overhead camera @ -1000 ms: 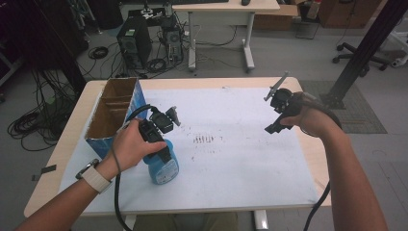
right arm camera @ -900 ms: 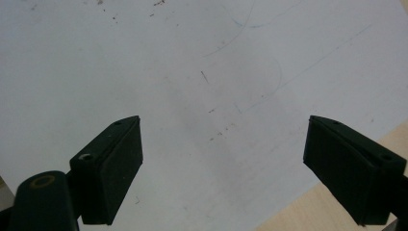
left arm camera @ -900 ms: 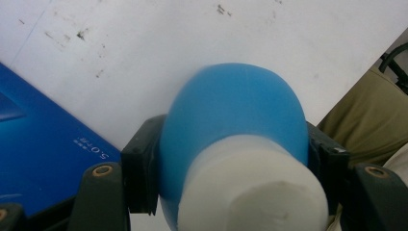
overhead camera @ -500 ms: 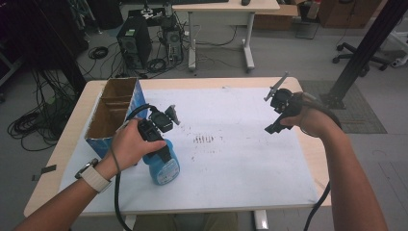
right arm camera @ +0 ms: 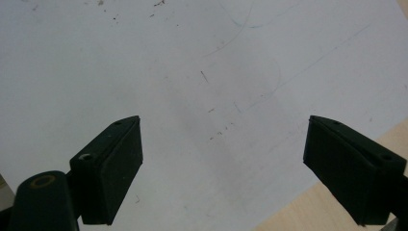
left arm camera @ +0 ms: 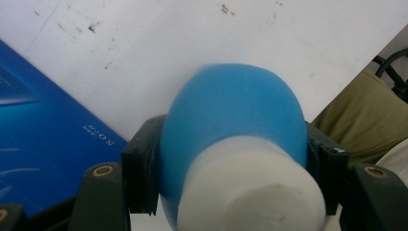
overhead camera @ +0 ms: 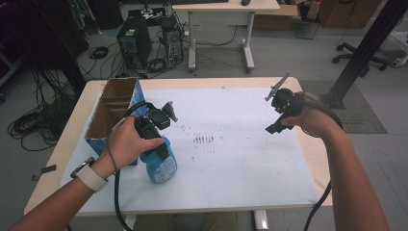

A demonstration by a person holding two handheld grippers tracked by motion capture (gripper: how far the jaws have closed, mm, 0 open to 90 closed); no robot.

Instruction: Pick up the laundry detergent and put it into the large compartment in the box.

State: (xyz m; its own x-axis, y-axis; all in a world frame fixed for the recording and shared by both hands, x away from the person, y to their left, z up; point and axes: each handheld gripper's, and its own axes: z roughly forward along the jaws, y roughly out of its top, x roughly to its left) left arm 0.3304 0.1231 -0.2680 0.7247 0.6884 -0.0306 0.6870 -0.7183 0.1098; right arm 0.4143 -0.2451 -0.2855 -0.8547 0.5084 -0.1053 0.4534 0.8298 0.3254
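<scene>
On a wooden table [overhead camera: 57, 159] spread with smudged white paper [overhead camera: 240, 154], beside a cardboard box [overhead camera: 108, 113], the left gripper [overhead camera: 161, 149] clamps a blue bottle [overhead camera: 161, 166], while the right gripper [overhead camera: 275, 111] hangs wide open above the paper, computers [overhead camera: 132, 43] behind.

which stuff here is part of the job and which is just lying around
In the job:
- blue bottle, standing on the white sheet
- left gripper, shut on the bottle
- right gripper, open, holding nothing, above the sheet

Just lying about:
- cardboard box beside the bottle
- computer tower on the floor
- desk behind the table
</scene>
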